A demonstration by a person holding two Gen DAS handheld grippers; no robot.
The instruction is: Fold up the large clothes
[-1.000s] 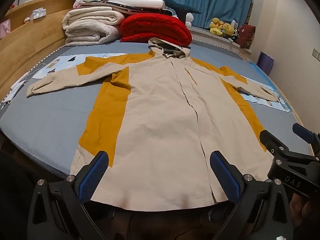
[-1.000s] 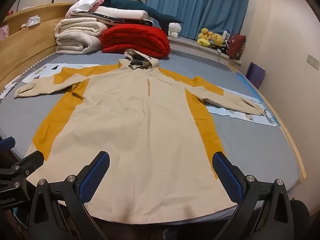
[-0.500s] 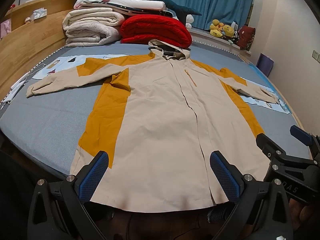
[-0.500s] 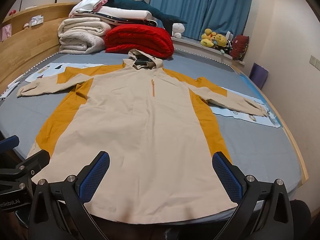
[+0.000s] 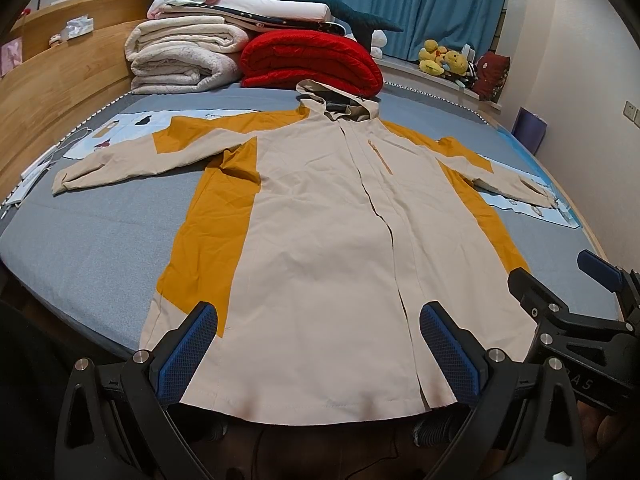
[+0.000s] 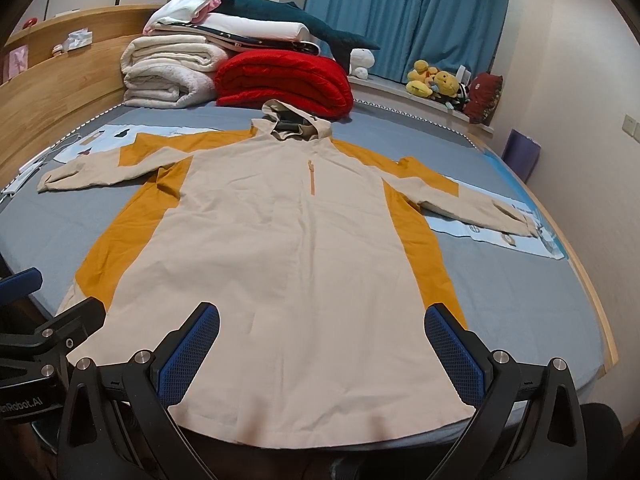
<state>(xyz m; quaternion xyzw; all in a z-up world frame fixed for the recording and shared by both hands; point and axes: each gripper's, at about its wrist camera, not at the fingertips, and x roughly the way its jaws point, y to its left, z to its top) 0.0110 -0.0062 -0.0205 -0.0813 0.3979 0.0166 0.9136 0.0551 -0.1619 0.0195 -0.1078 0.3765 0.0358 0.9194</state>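
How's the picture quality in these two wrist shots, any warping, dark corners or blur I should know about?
Left wrist view: strong fisheye bend, the bed edge curves, black vignette in the corners, the jacket sharp and evenly lit. Right wrist view: the same barrel warp and dark corners, the curtain and jacket crisp, no glare or motion blur; the open right tongs loom large at the bottom.

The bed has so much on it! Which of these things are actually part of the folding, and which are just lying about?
Part of the job:
coat, spread flat on the bed
left tongs, open
right tongs, open

Just lying about:
red blanket
white blankets
soft toys
printed sheets
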